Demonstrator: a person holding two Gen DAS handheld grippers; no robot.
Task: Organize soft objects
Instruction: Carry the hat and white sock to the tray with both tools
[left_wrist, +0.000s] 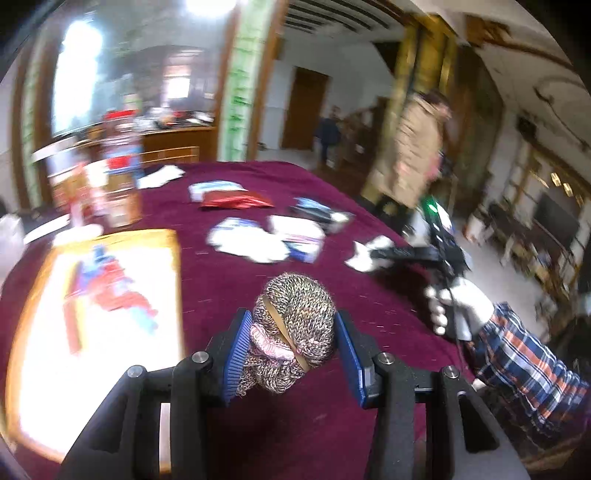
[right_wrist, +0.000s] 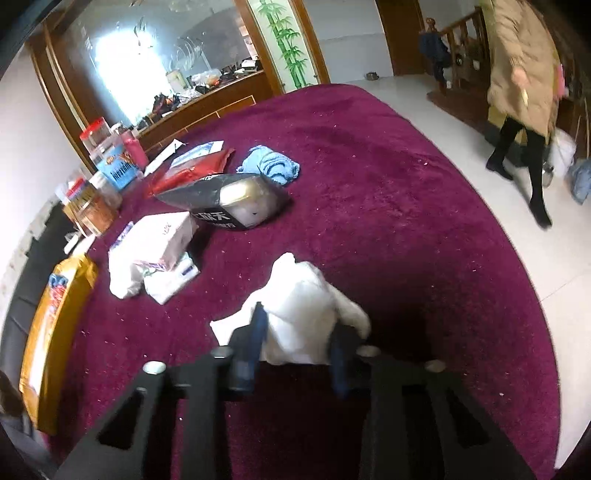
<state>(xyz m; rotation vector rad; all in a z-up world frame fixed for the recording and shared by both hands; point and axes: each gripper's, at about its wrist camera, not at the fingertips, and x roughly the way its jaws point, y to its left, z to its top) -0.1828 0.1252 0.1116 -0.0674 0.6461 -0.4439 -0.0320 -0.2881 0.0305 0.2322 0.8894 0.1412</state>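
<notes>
My left gripper (left_wrist: 291, 332) is shut on a brown-and-pink knitted bundle (left_wrist: 295, 321) bound with a rubber band, held above the maroon tablecloth (left_wrist: 229, 280). My right gripper (right_wrist: 299, 332) is shut on a white soft cloth (right_wrist: 303, 314), held just over the maroon cloth (right_wrist: 369, 184). In the left wrist view the right gripper (left_wrist: 373, 254) shows at the right with the white cloth (left_wrist: 364, 254), held by a white-gloved hand (left_wrist: 458, 306). A blue towel (right_wrist: 269, 164) lies further back on the table.
A yellow-rimmed box (left_wrist: 96, 325) with red and blue items lies at the left. White and blue packets (left_wrist: 266, 240), a red bag (left_wrist: 232, 199), a black-and-silver bag (right_wrist: 229, 199), tissue packs (right_wrist: 155, 251) and plastic jars (right_wrist: 103, 158) crowd the table. A person in a tan coat (right_wrist: 524, 74) walks on the floor at right.
</notes>
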